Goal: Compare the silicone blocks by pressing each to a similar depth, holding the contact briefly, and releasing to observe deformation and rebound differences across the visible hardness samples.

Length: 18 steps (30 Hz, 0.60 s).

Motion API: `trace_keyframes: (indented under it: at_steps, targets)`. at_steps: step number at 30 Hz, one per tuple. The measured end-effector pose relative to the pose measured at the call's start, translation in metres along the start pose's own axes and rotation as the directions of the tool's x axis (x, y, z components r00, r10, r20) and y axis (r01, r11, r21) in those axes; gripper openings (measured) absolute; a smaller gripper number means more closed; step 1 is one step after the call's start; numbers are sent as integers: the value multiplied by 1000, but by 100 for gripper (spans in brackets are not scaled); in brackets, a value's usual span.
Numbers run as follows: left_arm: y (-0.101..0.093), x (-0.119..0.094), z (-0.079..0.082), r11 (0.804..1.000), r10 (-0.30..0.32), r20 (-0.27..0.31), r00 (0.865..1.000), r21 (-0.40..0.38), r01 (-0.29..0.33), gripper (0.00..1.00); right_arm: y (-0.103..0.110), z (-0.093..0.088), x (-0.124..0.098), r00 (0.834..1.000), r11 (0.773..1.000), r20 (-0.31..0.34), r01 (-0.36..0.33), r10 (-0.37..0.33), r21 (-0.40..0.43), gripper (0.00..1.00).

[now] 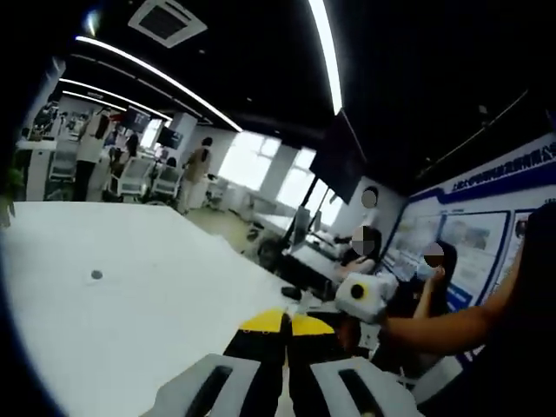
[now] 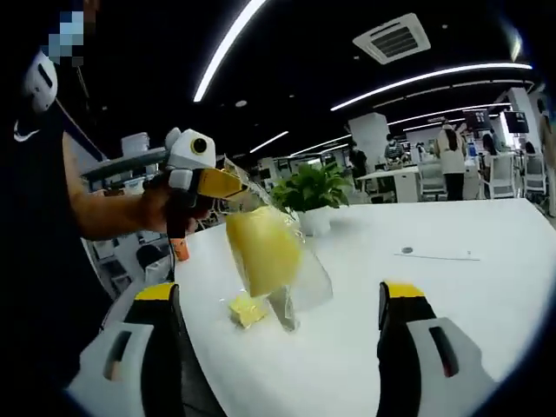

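A yellow block [image 2: 261, 248] in a clear bag [image 2: 306, 280] hangs above the white table [image 2: 452, 304], pinched by the left gripper [image 2: 228, 184] at ten o'clock. A yellow scrap [image 2: 248, 308] lies beneath. The right gripper [image 2: 282, 304] stands wide. A plant [image 2: 314, 187] sits at twelve.

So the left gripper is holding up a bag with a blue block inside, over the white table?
Not quite: the block in the clear bag is yellow, not blue, as the right gripper view shows. The left gripper does hold it up over the white table.
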<state>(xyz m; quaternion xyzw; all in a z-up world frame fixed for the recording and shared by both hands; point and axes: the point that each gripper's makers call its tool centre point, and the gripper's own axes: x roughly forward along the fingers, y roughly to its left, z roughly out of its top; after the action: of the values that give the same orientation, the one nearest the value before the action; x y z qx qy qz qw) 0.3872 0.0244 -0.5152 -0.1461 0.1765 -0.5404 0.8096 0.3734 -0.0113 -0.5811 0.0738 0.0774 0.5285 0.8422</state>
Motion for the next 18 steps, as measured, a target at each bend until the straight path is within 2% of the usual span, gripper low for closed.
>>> trace_keyframes:
  at_steps: [6, 9, 18]
  targets:
    - [-6, -8, 0, 1000, -9, 19, 1000, -22, 9, 0, 10, -2, 15, 997, 997, -12, -79, 79, 0, 70]
    - [-10, -10, 2, 1000, -18, 28, 999, -25, 19, 0, 15, 0, 21, 994, 993, 13, -111, 111, 31, 65]
    - [-18, -13, 6, 998, -40, 41, 998, -38, 41, 0, 20, 13, 28, 985, 987, 87, -154, 148, 57, 46]
